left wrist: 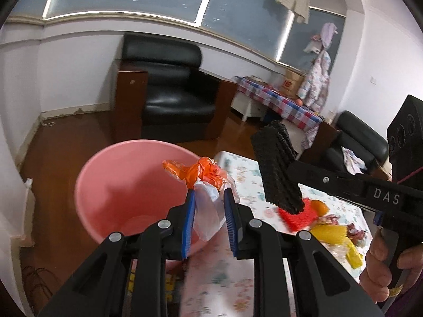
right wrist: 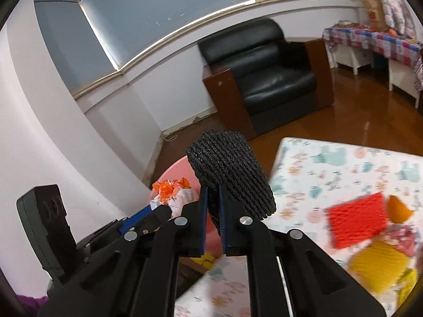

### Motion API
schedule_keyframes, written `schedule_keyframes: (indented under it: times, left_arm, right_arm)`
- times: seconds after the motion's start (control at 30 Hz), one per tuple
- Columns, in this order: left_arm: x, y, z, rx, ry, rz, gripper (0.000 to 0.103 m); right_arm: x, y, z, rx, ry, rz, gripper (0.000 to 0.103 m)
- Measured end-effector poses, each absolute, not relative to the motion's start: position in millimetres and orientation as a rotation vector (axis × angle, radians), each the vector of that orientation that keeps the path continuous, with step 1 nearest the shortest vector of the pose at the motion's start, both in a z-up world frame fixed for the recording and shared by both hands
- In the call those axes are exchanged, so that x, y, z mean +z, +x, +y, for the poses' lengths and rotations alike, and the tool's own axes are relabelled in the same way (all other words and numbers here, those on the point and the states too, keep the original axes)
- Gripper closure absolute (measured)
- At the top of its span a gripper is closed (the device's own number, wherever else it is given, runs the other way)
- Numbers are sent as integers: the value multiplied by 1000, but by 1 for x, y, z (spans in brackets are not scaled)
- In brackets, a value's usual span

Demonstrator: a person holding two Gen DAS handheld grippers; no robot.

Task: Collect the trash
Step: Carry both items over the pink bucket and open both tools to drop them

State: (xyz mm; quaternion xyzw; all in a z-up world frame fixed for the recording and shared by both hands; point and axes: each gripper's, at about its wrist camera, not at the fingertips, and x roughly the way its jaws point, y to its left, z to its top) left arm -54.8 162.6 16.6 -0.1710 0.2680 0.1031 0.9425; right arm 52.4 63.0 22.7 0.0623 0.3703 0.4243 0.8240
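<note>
The knotted orange-and-clear plastic bag [left wrist: 208, 185] sits clamped in the left claw [left wrist: 208, 211], above the pink basin [left wrist: 119, 185]. The black foam net [right wrist: 230, 177] is pinched in the nearly closed right claw [right wrist: 214, 216], above the counter [right wrist: 330, 163].

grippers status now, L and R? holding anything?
Left gripper: closed on a knotted plastic bag, orange at the top, above the pink basin.
Right gripper: closed on a black foam net sleeve.
</note>
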Motion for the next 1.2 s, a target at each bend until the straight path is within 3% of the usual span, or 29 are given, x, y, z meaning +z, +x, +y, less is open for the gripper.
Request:
schedule_keyframes:
  times: [0.8,0.9,0.97,1.1,1.2]
  left_arm:
    - [-27,-57,222,330,-399,645,80]
    - [-29,-56,222,334,-403,650,69]
    - [-29,-55,220,336,-404,650,68]
    - [-29,-55,220,337,-401,650,68]
    - [-29,-55,220,338,-400,650,68]
  right_arm:
    - [-43,64,160,909,148,1009,94]
    - [-47,66,162,897,133,1022,91]
    - [-49,66,162,894,124,1022,89]
    - [-49,63,159,893,118,1006,72]
    - [-46,61,155,896,114,988,72]
